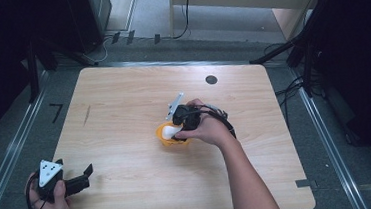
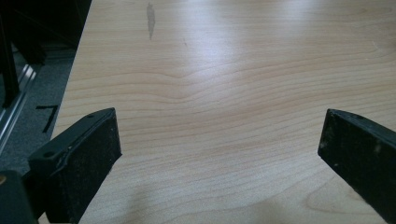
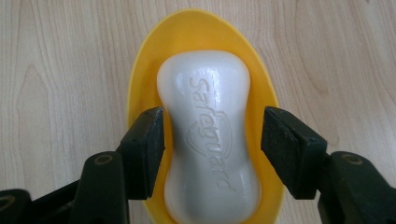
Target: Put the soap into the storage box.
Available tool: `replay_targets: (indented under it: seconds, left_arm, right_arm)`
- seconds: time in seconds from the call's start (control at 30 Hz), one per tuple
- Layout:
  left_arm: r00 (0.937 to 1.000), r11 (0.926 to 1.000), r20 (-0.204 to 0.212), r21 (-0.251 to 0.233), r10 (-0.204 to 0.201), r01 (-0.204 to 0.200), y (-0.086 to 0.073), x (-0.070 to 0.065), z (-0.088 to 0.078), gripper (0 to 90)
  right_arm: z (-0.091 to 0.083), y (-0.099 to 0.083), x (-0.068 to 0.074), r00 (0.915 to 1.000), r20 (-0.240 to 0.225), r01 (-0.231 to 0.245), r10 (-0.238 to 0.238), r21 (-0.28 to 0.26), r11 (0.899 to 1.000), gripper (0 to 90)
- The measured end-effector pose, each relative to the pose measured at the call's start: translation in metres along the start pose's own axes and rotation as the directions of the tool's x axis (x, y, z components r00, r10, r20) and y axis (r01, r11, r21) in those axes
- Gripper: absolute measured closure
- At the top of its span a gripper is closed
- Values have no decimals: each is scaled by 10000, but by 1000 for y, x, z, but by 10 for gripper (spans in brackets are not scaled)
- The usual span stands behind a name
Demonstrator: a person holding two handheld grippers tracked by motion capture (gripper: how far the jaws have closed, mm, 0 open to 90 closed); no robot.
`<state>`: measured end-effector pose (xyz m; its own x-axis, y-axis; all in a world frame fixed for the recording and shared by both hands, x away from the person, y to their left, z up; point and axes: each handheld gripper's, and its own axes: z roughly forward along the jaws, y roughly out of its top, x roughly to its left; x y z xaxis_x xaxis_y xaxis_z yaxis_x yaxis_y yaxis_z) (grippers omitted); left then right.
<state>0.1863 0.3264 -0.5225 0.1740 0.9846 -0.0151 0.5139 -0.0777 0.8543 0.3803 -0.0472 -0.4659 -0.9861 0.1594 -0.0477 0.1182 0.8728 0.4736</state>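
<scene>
White soap bar (image 3: pixel 211 135) lying in yellow dish (image 3: pixel 144 84), sitting between right gripper (image 3: pixel 212 142) jaws, spread apart with gaps either side, left gripper (image 2: pixel 219 154) gaping wide over bare table (image 2: pixel 224 70) at near left.

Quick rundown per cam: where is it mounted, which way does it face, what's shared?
High view: above the person's side, looking forward and down on the wooden table; forearms, left gripper and right gripper show.
Left gripper view: on the left gripper, facing bare tabletop; jaws wide apart.
Right gripper view: on the right gripper, looking down; jaws flank a white Safeguard soap bar in a yellow dish.
Shared: high and right views both show soap and dish.
</scene>
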Motion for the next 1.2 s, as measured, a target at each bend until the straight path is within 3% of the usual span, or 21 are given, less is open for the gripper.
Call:
replay_targets:
  seconds: [0.1, 0.47, 0.53, 0.57, 0.67, 0.7, 1.0, 1.07, 1.2]
  left_arm:
    - [10000, 10000, 4, -2, -9, 9, 0, 0, 0, 0]
    - [10000, 10000, -36, 1, 28, -28, 0, -1, 1, 0]
    - [10000, 10000, -37, -1, 33, -33, 0, -1, 1, 0]
    - [10000, 10000, -37, 1, 34, -34, 0, -1, 1, 0]
    - [10000, 10000, -49, 4, 51, -51, 0, -1, 1, 0]
    - [10000, 10000, -46, 4, 63, -63, 0, -1, 1, 0]
    - [9999, 9999, -69, 35, 99, -99, 0, -2, 1, 0]
    - [9999, 10000, -70, 36, 83, -83, 0, -2, 1, 0]
    - [9999, 9999, -69, 39, 108, -108, 0, -2, 1, 0]
  right_arm:
    - [-3, -3, 0, 10000, -10, -96, 96, 63, 9999, 392]
    - [-25, -23, 1, 9937, 382, -1014, 1052, -917, 9906, 309]
    - [-30, -28, 2, 9868, 449, -1491, 1554, -1203, 9815, 296]
    - [-32, -33, 2, 9801, 513, -1829, 1916, -1402, 9731, 248]
    - [-34, -38, 3, 9727, 611, -2120, 2239, -1590, 9643, 221]
    - [-36, -41, 4, 9660, 653, -2369, 2501, -1631, 9577, 201]
    - [-44, -65, 10, 9332, 924, -3212, 3472, -2188, 9214, 126]
    - [-45, -69, 12, 9298, 1141, -3200, 3500, -2195, 9216, 99]
    - [-45, -79, 15, 9167, 959, -3599, 3880, -2238, 9057, 40]
